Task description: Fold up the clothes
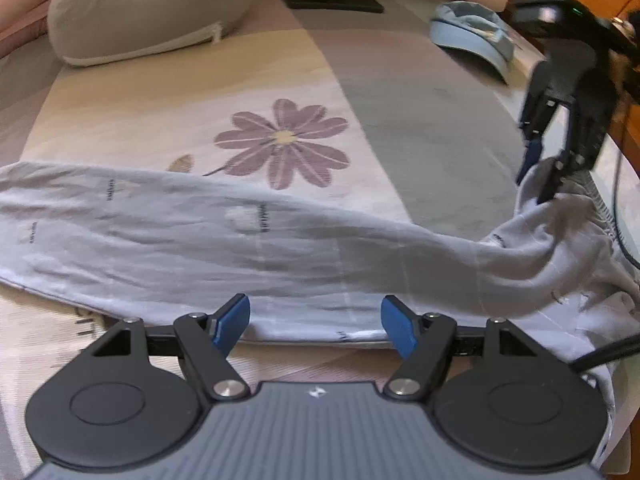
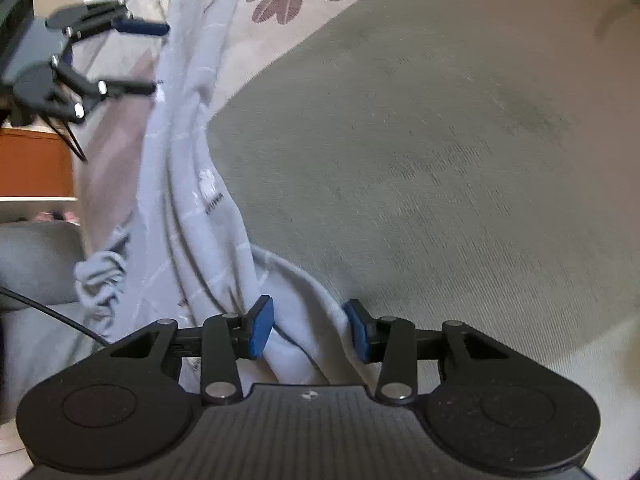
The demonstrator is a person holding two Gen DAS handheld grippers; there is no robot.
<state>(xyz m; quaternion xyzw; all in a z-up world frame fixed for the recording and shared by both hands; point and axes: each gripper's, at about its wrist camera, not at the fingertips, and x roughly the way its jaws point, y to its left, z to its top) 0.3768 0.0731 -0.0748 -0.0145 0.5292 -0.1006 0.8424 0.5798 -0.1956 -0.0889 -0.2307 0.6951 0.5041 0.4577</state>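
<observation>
Lying stretched across the flowered bedsheet [image 1: 168,92]: pale grey trousers [image 1: 224,236], light, limp, sliding easily. Hovering spread wide just over the near edge, clasping nothing: left gripper [image 1: 315,324]. Straddling the bunched waistband end, right gripper [image 2: 308,330], pads seemingly not yet pinching. Likely gripping best at waistband and cuffs.

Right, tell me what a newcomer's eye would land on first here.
A long pale grey printed garment stretches across the bed, below a big purple flower print on the bedsheet. The right hand-held gripper straddles a bunched fold at one end; the left hand-held gripper hangs open at the cloth's near edge.
</observation>
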